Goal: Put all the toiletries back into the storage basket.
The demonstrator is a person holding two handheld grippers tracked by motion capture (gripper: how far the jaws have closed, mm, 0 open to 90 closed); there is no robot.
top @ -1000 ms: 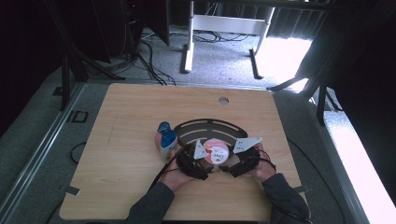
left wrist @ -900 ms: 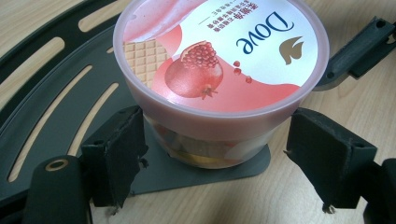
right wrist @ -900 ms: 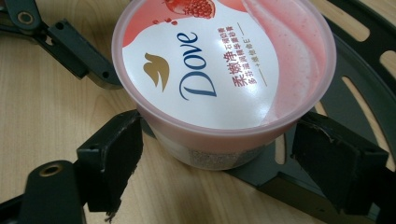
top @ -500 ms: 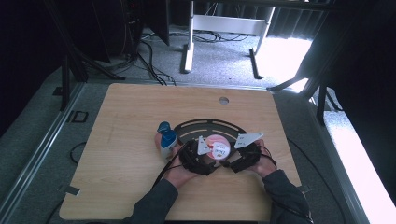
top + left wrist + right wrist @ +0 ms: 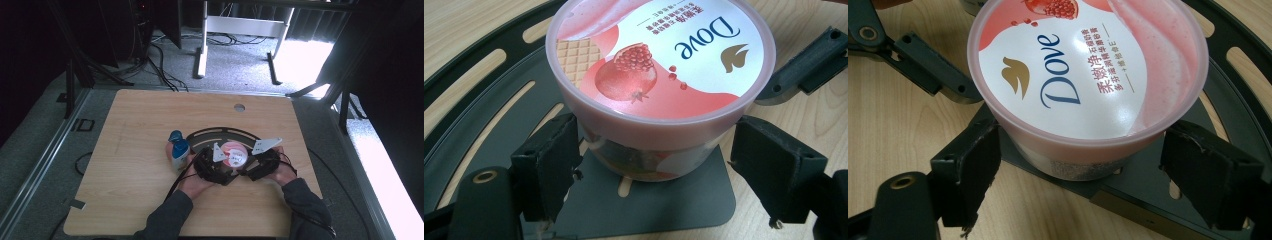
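A pink Dove tub (image 5: 234, 154) with a pomegranate lid stands upright on a flat tab of the black curved metal rack (image 5: 220, 132). My left gripper (image 5: 214, 165) comes at it from the left and my right gripper (image 5: 257, 164) from the right. In the left gripper view the tub (image 5: 649, 75) sits between my open jaws, a black pad (image 5: 549, 165) on each side with a narrow gap to the tub's wall. The right gripper (image 5: 1080, 170) straddles the tub (image 5: 1083, 75) the same way, open, and the other gripper's jaw (image 5: 923, 60) shows behind.
A white bottle with a blue cap (image 5: 177, 150) stands just left of the rack, close to the left hand. The wooden table (image 5: 135, 115) has a round cable hole (image 5: 239, 107) near its far edge. Cables and desk legs lie on the floor beyond.
Both hands and their grippers have edged a little forward across the table, coming in around the tub. The bottle and the rack have stayed put.
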